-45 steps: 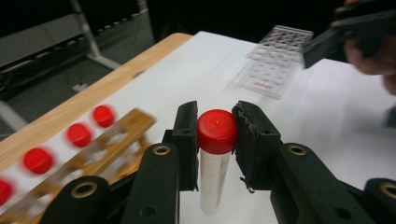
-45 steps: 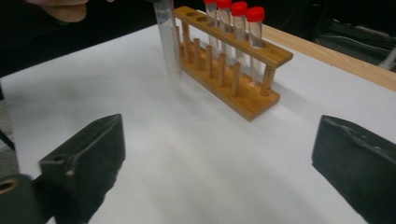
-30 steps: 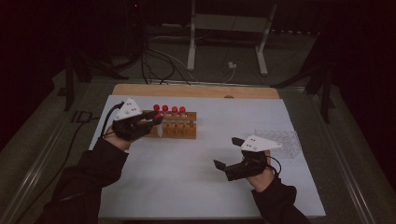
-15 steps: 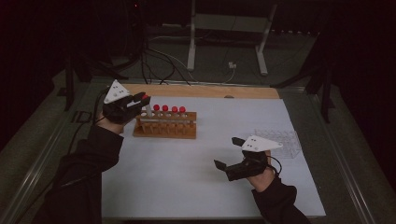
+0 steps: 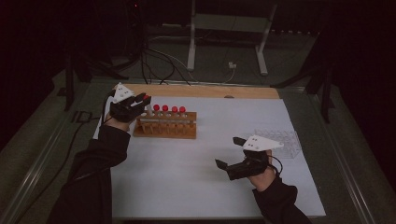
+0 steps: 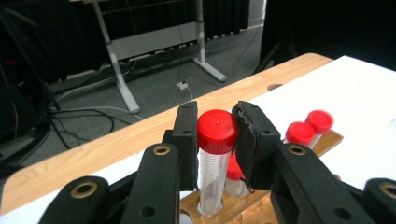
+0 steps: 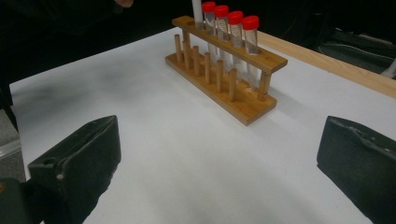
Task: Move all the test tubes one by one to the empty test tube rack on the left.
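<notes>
A wooden tube rack (image 5: 166,129) stands at the back left of the white sheet, with several red-capped tubes (image 5: 169,110) upright in it. My left gripper (image 5: 140,100) is at the rack's left end, shut on a red-capped tube (image 6: 216,133) just under its cap. That tube's lower part goes down into a hole of the rack (image 6: 233,211). My right gripper (image 5: 228,151) hovers open and empty over the sheet at the front right. In the right gripper view the rack (image 7: 224,70) lies ahead between the wide-apart jaws of the right gripper (image 7: 219,172).
A clear plastic rack (image 5: 280,140) lies on the sheet just beyond the right hand. A wooden strip (image 5: 201,91) runs along the sheet's far edge. Table legs and cables (image 5: 224,42) sit on the floor behind.
The left hand has shifted toward the table's far edge and now sits at the rack's left end. The right hand has kept still.
</notes>
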Demonstrator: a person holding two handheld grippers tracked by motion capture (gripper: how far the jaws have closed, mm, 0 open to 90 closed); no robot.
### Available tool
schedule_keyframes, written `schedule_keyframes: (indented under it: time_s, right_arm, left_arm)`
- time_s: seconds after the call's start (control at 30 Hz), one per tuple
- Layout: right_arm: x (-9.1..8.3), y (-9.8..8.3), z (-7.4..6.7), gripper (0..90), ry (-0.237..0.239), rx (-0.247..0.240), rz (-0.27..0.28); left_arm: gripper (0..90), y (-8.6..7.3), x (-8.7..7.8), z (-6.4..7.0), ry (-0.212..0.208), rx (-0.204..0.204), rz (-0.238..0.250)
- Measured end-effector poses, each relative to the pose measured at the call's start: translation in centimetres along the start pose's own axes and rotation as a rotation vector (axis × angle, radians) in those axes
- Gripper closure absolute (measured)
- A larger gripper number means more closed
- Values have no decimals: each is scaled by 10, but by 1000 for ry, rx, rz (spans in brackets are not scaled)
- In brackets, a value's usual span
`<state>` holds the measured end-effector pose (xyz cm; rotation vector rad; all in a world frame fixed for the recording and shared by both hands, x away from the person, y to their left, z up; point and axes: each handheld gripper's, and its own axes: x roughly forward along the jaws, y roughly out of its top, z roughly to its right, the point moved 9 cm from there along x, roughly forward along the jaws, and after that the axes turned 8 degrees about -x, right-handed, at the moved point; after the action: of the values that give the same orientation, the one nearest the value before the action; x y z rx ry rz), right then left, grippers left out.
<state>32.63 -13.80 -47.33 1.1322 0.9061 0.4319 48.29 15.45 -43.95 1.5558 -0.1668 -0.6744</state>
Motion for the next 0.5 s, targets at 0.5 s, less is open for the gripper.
schedule_keyframes:
  time_s: [0.5]
  right_arm:
    - [0,-1,1,0,4,0,-3]
  left_arm:
    - [717,-28,17,-4,8,-38,-54]
